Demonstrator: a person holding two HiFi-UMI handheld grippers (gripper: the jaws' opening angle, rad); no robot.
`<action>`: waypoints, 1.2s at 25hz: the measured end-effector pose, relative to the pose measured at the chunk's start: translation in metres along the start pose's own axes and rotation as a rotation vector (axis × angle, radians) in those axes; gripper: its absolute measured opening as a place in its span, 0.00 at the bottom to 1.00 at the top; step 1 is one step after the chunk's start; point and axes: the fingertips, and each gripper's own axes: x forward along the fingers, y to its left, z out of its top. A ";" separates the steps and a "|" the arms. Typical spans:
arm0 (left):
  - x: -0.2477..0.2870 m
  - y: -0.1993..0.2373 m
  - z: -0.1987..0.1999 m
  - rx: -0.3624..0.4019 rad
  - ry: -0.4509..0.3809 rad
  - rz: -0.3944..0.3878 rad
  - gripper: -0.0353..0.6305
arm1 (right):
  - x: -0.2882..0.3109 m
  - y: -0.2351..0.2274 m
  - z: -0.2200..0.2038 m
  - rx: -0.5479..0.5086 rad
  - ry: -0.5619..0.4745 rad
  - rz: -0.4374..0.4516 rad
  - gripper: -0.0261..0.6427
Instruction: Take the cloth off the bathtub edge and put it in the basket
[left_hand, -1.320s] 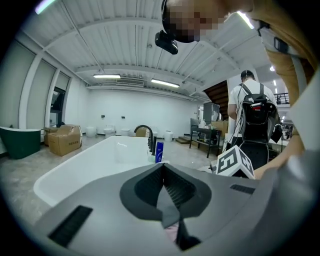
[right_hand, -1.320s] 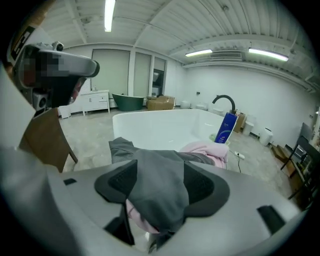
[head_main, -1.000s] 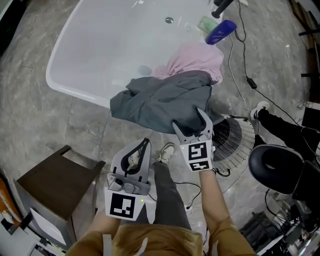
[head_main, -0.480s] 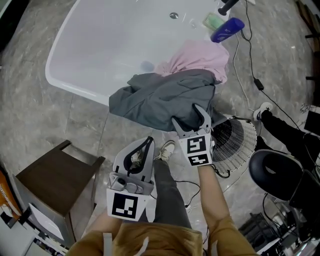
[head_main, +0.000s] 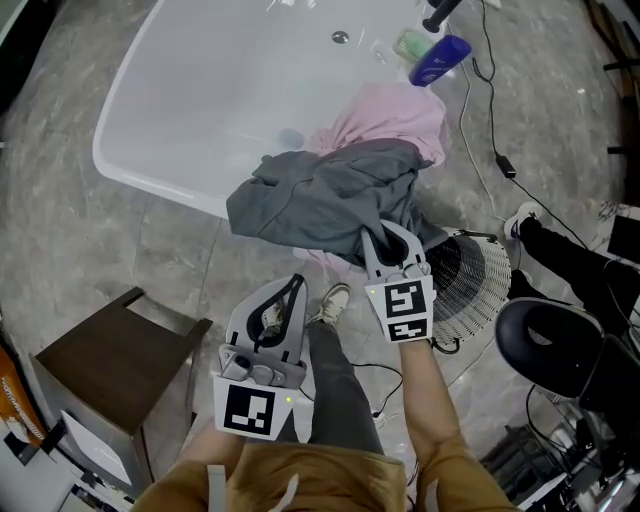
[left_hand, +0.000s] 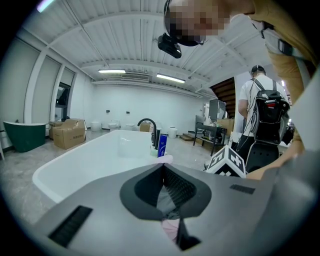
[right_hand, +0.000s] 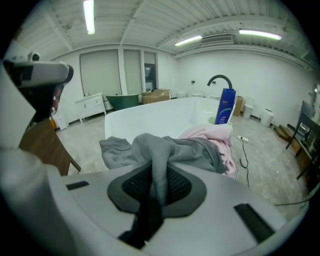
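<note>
The gray cloth (head_main: 320, 205) lies in a crumpled heap over the near edge of the white bathtub (head_main: 180, 110), and part of it hangs down on the outer side toward the floor. A pink cloth (head_main: 392, 115) lies on the same edge, just behind the gray one and partly under it. The right gripper (head_main: 392, 245) is at the lower right part of the gray cloth. Its jaws are closing, and in the right gripper view a narrow upright fold of the gray cloth stands between them, pinched by the two dark pads. The rest of the cloth spreads out beyond the jaws and rests on the bathtub edge. The left gripper (head_main: 283, 300) is held lower and nearer to the person, well apart from the cloth, above the person's leg. Its jaws are pressed together at the tips and nothing is held between them. The white wire basket (head_main: 480, 285) stands on the gray stone floor just to the right of the right gripper, near the bathtub. At the far end of the bathtub a blue bottle (head_main: 440, 60) lies beside a black faucet (head_main: 440, 14). A dark wooden stool (head_main: 110, 365) stands on the floor at the left, and a black round chair seat (head_main: 550, 345) is at the right.
</note>
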 end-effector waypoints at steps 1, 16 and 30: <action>-0.001 0.000 0.001 0.000 -0.003 -0.001 0.06 | -0.006 -0.001 0.005 0.034 -0.023 0.005 0.12; -0.056 -0.002 0.078 0.050 -0.088 -0.035 0.06 | -0.146 0.008 0.131 0.214 -0.327 -0.037 0.12; -0.142 0.009 0.212 0.073 -0.279 -0.029 0.06 | -0.365 0.057 0.297 0.168 -0.656 -0.081 0.11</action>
